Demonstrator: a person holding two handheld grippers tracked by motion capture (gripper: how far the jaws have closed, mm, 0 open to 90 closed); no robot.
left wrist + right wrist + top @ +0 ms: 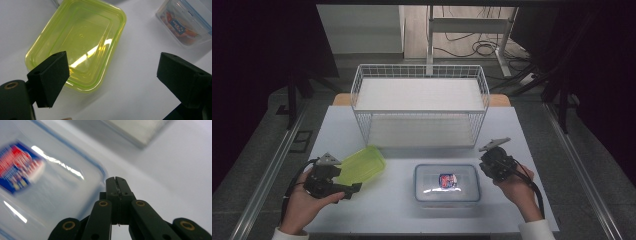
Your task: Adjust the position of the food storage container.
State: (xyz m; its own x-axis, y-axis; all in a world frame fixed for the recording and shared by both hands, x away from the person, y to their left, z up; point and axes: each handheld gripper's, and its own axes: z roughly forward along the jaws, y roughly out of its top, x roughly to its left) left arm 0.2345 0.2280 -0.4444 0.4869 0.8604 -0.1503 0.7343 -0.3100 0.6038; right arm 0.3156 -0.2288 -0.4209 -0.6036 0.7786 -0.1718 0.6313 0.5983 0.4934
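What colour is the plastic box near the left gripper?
The plastic box is translucent yellow-green, clearest in the left gripper view.

Clear box [37, 182] blurred; its label perhaps unreadable.

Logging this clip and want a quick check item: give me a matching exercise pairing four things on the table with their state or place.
Column one:
1. green container
2. clear container
3. left hand-held gripper
4. right hand-held gripper

Column two:
A. jaws pressed together
B. blue-rimmed lid, red and blue label showing
C. jaws wide apart, holding nothing
D. lies beside the left hand, in front of the wire rack

Pairs: 1-D, 2-B, 3-C, 4-A
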